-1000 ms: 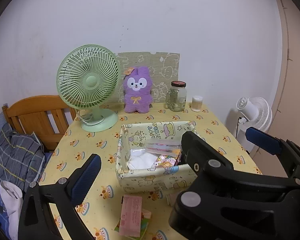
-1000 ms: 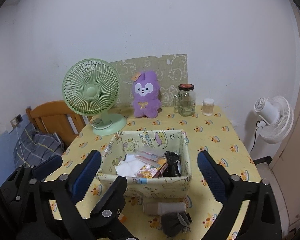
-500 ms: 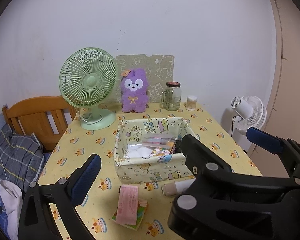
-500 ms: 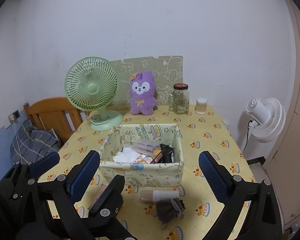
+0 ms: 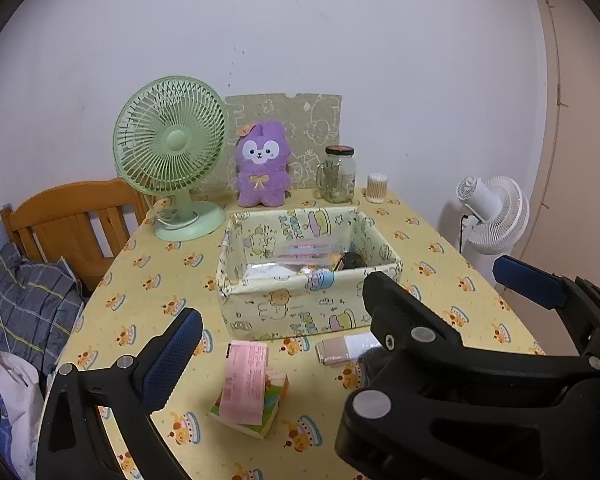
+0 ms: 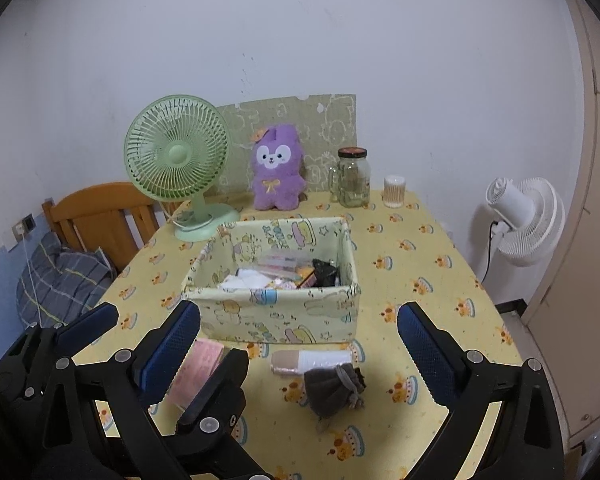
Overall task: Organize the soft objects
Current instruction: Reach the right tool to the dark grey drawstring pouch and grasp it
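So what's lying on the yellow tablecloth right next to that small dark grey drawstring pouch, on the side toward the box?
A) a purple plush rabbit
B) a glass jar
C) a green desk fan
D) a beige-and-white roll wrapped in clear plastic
D: in the right wrist view the beige-and-white roll wrapped in clear plastic lies just behind the small dark grey drawstring pouch, in front of the patterned fabric box.
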### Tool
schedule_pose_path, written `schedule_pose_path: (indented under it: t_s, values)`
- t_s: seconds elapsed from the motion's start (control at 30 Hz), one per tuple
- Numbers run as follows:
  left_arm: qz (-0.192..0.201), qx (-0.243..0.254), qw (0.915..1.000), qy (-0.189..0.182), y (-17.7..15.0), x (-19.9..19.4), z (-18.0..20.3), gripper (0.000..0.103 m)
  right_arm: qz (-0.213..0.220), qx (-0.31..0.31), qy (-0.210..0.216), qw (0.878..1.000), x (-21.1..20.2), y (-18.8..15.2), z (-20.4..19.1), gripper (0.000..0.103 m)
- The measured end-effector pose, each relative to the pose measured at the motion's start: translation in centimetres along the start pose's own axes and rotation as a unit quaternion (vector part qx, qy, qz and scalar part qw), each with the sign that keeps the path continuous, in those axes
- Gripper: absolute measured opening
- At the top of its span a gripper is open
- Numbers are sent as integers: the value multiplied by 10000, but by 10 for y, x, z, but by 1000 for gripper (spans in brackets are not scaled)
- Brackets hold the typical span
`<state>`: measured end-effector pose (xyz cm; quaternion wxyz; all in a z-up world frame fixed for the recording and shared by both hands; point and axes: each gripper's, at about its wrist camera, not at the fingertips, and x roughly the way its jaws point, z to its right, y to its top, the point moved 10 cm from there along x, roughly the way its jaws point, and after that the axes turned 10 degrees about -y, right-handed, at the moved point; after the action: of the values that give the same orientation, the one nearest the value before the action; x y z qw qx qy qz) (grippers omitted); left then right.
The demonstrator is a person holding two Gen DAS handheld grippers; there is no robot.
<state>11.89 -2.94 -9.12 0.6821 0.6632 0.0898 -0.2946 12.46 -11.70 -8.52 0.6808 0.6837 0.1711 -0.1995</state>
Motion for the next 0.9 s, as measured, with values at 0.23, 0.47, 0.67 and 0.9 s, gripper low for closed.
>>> schedule_pose_path:
  t_s: [0.23, 0.47, 0.67, 0.9]
  values:
    - [-27, -40, 10000, 40, -21, 6, -1, 103, -8, 23, -22, 10000, 7, -19, 0, 100]
    - [-127, -38, 9999, 76, -41, 18, -3, 103, -112, 135, 6, 9998, 19, -41, 1, 100]
    - [-286, -98, 9995, 55, -56, 34, -4, 103, -239, 136, -34, 9996, 33, -57, 3, 100]
    - [-605, -119, 9980, 100, -75, 58, -5, 102, -585, 106, -99, 9982, 61, -79, 8, 99]
